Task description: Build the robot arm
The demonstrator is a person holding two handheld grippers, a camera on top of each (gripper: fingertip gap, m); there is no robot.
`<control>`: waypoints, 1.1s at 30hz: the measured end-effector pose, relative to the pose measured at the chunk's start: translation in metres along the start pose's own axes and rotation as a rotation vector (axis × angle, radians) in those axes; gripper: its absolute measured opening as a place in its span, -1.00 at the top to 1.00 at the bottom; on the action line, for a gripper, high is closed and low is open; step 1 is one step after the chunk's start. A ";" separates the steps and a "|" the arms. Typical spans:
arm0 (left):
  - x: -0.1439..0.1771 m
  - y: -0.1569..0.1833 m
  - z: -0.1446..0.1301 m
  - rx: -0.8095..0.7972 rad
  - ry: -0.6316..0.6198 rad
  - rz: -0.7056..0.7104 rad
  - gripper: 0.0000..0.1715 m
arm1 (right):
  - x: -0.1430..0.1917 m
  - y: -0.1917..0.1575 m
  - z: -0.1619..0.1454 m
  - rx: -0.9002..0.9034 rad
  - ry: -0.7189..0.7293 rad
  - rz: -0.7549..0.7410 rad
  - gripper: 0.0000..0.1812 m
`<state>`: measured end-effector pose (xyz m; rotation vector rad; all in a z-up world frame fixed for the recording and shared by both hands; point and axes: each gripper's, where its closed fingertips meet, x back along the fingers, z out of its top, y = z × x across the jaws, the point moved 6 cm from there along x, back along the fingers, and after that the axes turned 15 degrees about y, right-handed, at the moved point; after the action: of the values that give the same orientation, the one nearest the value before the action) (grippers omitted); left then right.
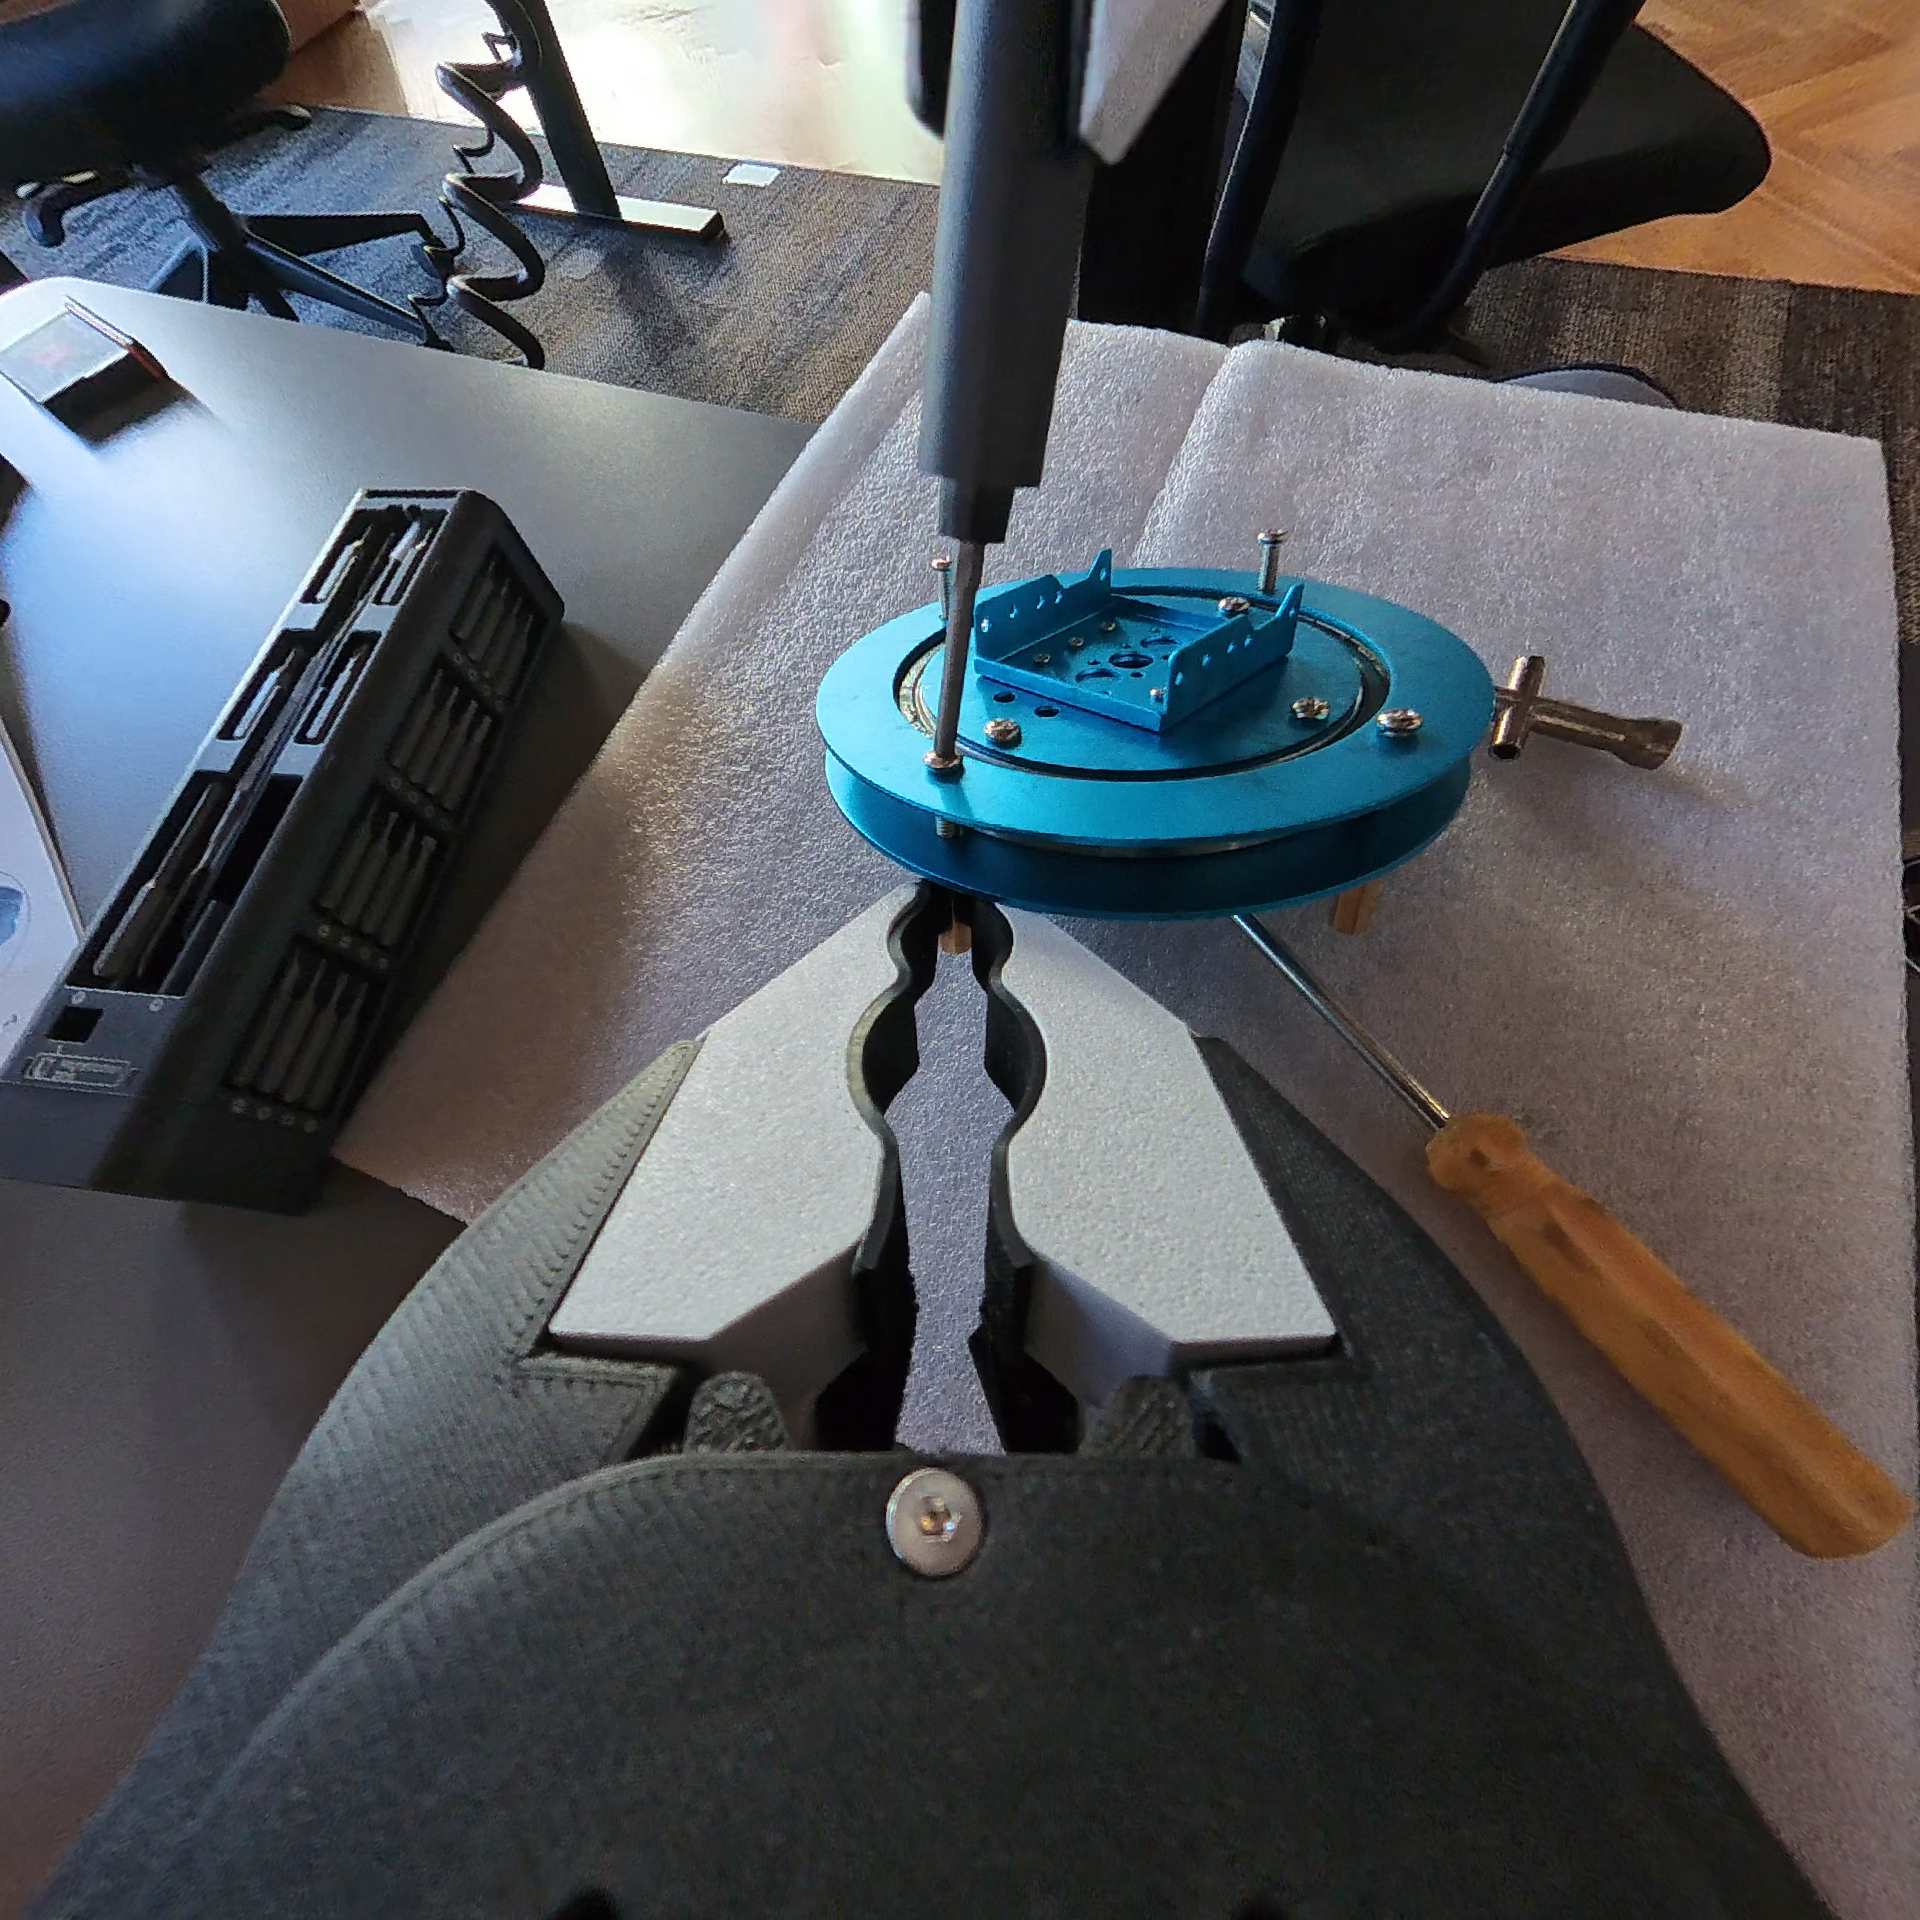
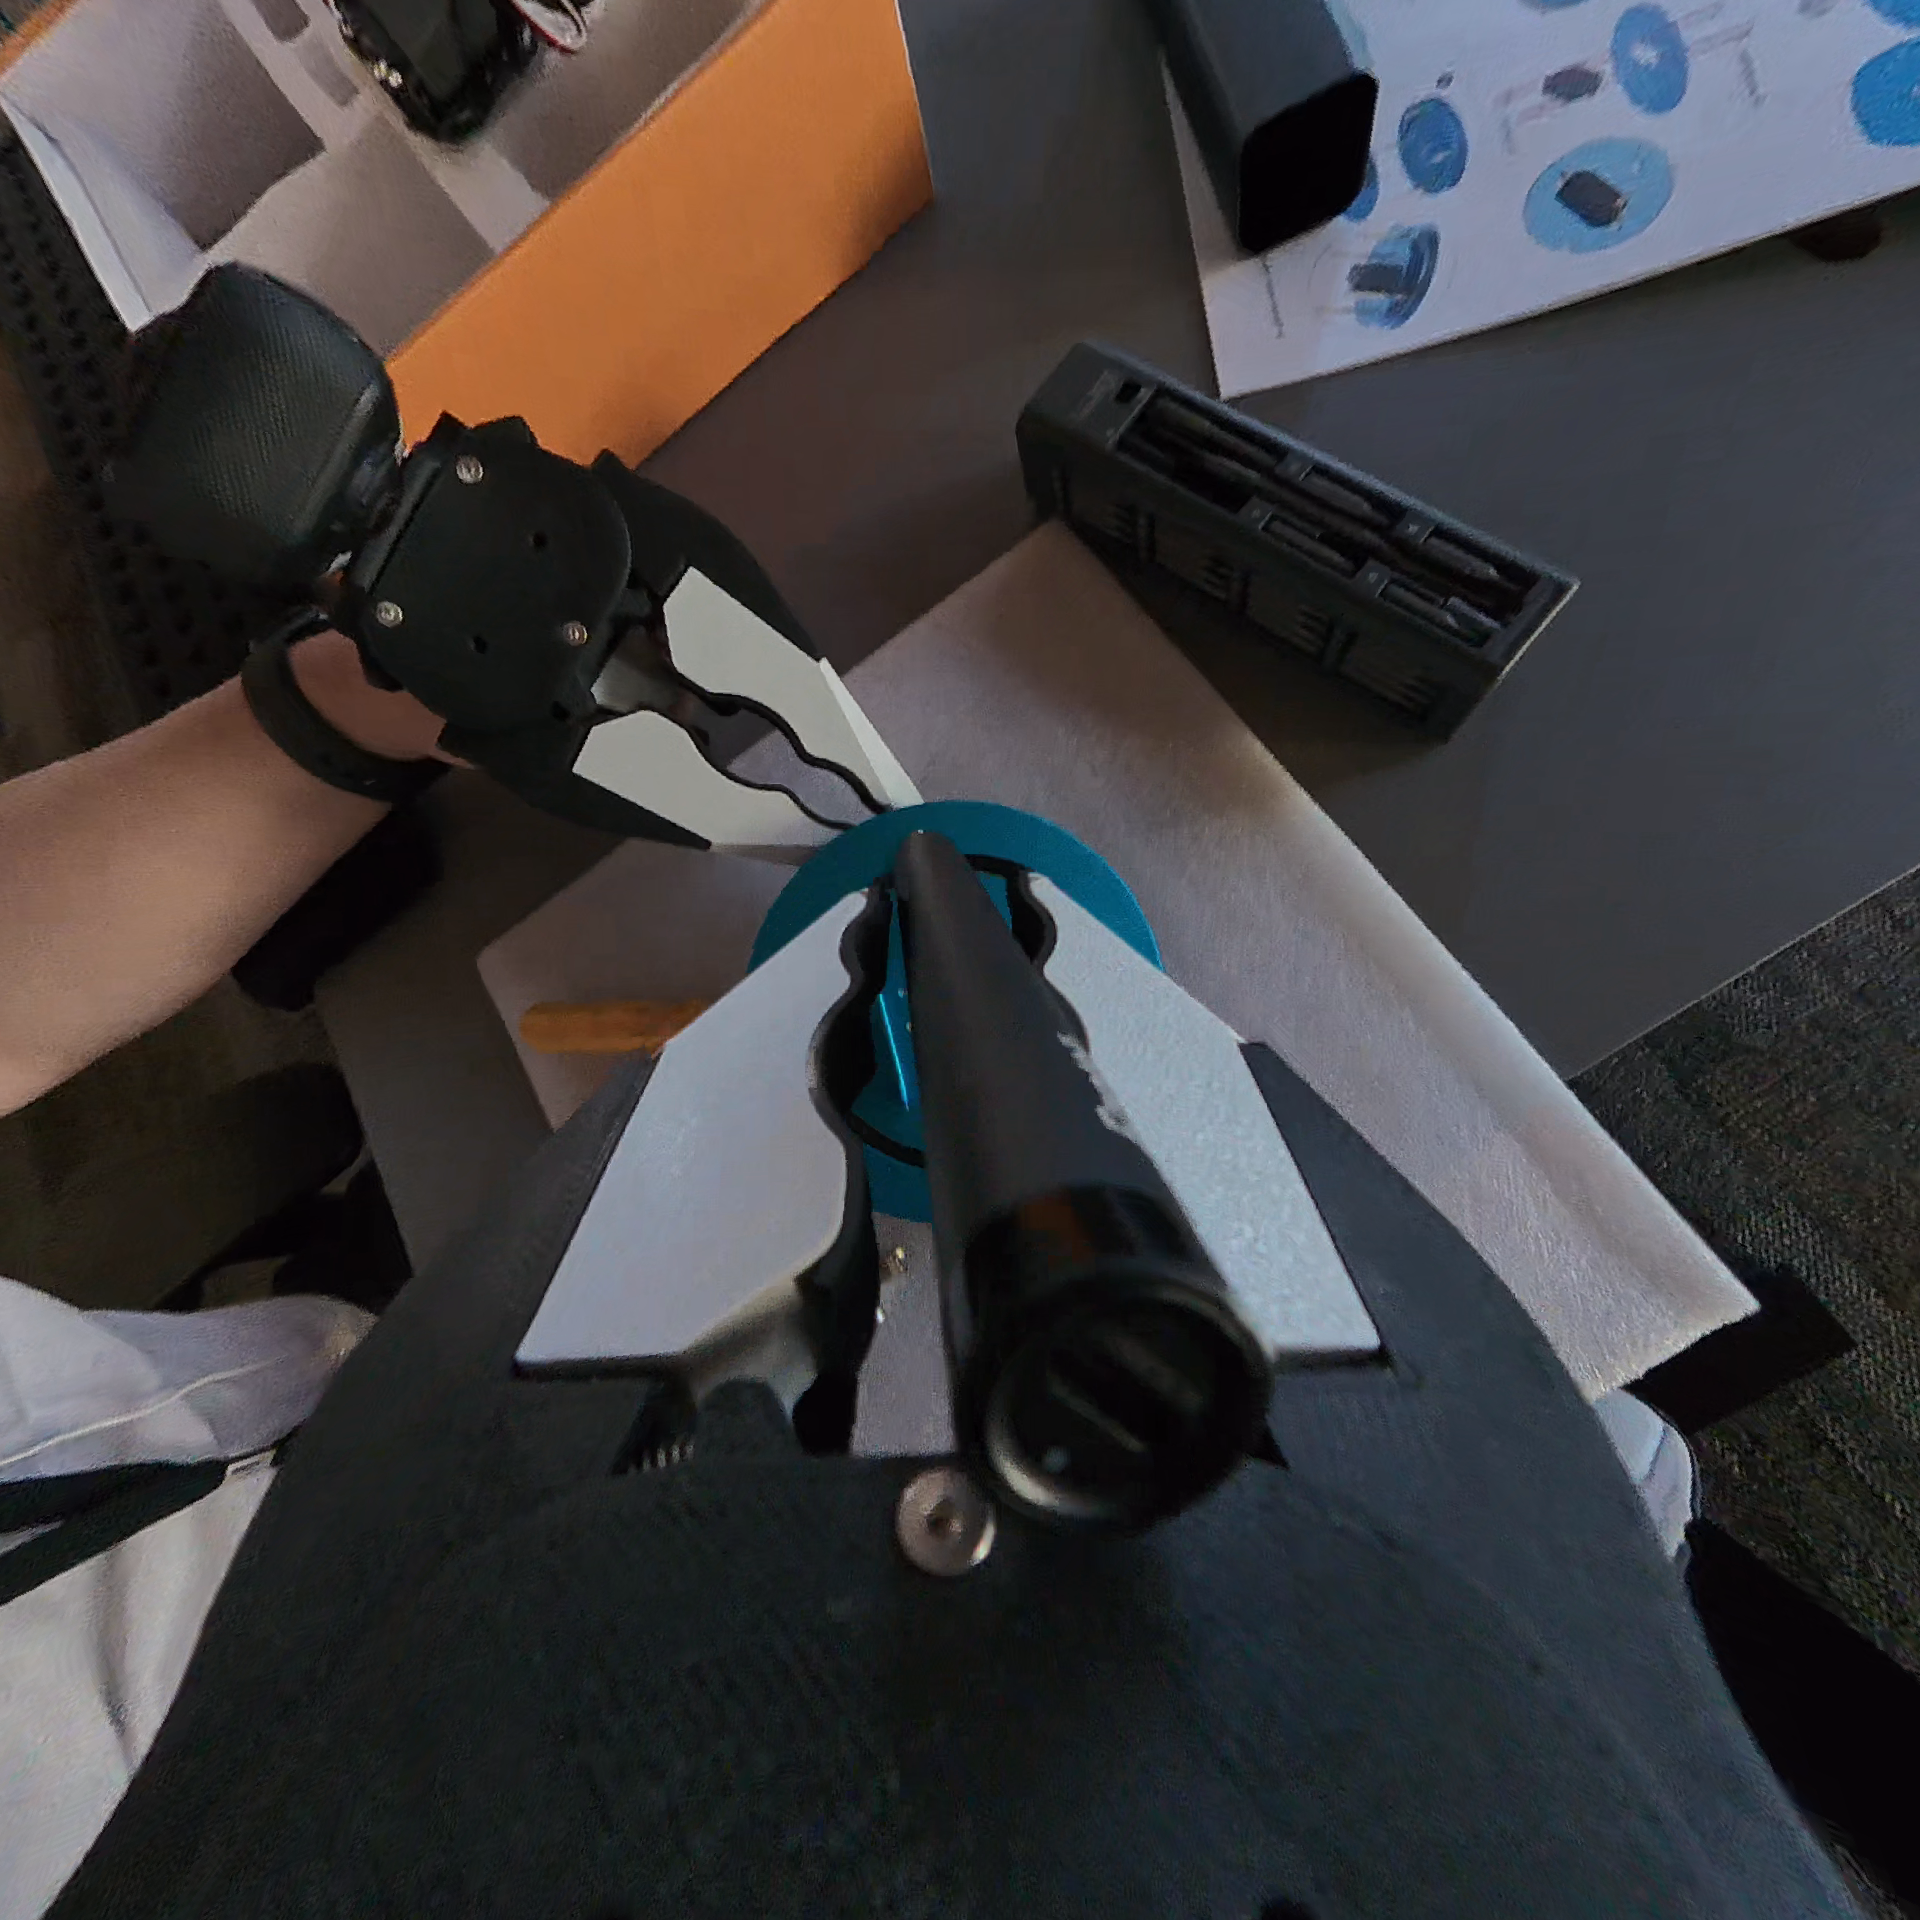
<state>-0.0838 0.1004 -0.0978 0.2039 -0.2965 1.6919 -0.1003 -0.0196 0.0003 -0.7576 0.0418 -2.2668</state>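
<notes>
Here, in the left wrist view, your left gripper [image 1: 954, 935] pinches a small brass post [image 1: 953, 940] under the blue disc assembly [image 1: 1143, 748]; the bit case [image 1: 270, 852] bears a small label. In the right wrist view, your right gripper [image 2: 951, 894] clamps the dark electric screwdriver [image 2: 997, 1060], whose marking seems blurred, hiding the disc.

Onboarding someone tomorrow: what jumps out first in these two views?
The blue round disc assembly on the white foam sheet, with the dark electric screwdriver standing upright on a screw near its rim. The right hand-held gripper is shut on that screwdriver; the left hand-held gripper pinches a small brass standoff under the disc's near edge.
</notes>
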 end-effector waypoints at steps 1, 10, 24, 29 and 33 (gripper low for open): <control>0.000 0.000 0.000 -0.001 0.000 0.000 0.95 | 0.001 0.001 -0.001 0.000 -0.029 0.003 0.75; 0.000 0.000 0.000 0.005 0.000 -0.003 0.95 | 0.008 0.002 0.002 0.007 -0.087 0.030 0.68; 0.000 0.000 0.000 0.013 0.001 -0.003 0.95 | 0.020 0.001 0.008 0.158 -0.006 0.066 0.78; 0.000 0.000 -0.001 0.014 0.000 -0.003 0.95 | 0.019 0.002 0.006 0.158 -0.017 0.060 0.77; 0.000 0.000 -0.001 0.014 -0.001 -0.002 0.95 | 0.018 -0.001 0.006 0.217 -0.015 0.044 0.76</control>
<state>-0.0832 0.1003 -0.0988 0.2156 -0.2847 1.6919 -0.1080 -0.0297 0.0145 -0.6521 -0.1902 -2.1804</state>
